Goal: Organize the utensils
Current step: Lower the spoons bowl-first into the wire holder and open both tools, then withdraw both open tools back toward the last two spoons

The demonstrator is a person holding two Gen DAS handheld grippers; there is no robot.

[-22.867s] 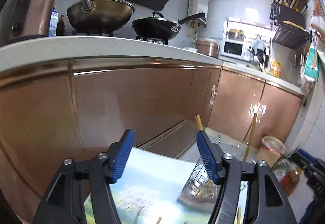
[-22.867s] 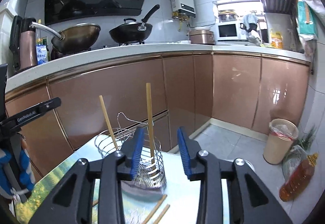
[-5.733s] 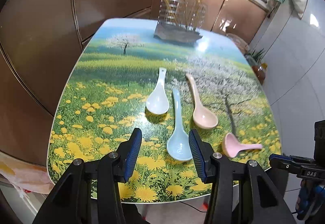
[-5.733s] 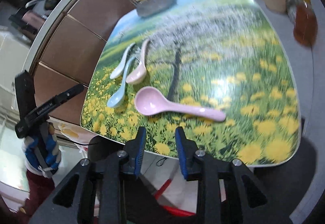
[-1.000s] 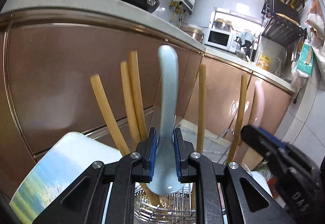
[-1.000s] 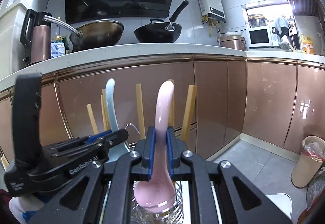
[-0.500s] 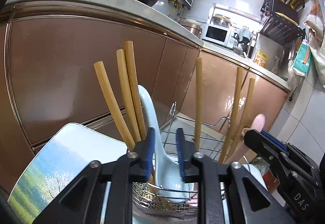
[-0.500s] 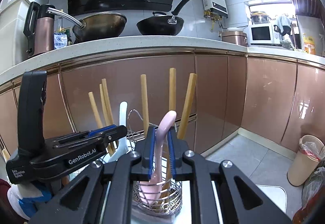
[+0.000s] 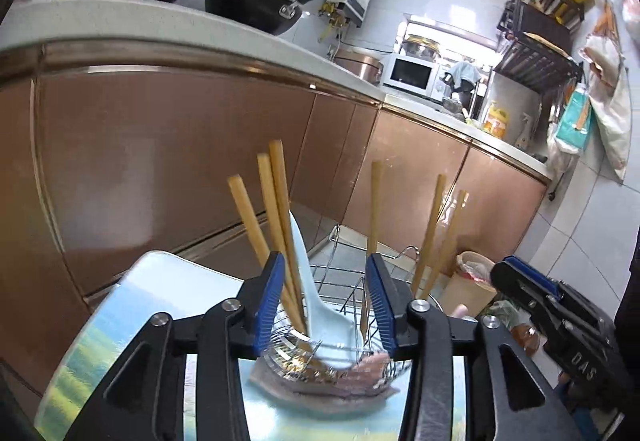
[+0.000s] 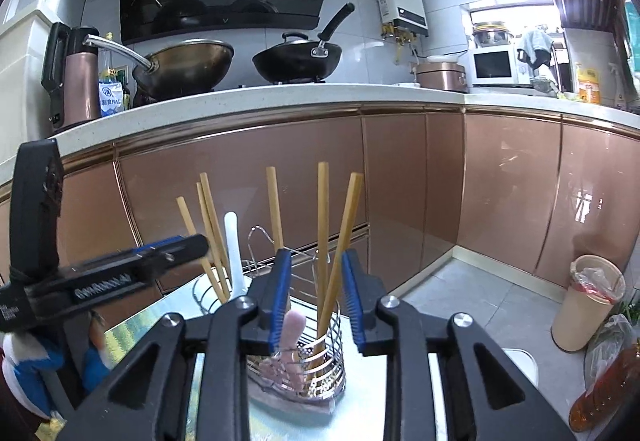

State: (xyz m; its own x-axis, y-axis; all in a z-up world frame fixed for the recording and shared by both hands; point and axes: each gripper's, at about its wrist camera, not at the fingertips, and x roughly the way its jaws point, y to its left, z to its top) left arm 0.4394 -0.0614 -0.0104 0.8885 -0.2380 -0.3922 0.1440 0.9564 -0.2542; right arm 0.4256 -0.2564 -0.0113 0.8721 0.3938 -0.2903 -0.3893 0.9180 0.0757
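A wire utensil holder stands on the table with several wooden chopsticks upright in it. A light blue spoon rests in its left part, handle up. My left gripper is open just above the holder, the spoon loose between its pads. In the right wrist view the holder holds a pink spoon, with the blue spoon's handle further left. My right gripper is open above the pink spoon.
Copper kitchen cabinets stand close behind the table. The counter bears a wok and a black pan. A bin and an oil bottle stand on the floor at right. The flower-print table extends left.
Both grippers lowered their spoons into the holder, then opened and let go. The blue and pink spoons now rest in the holder on their own.
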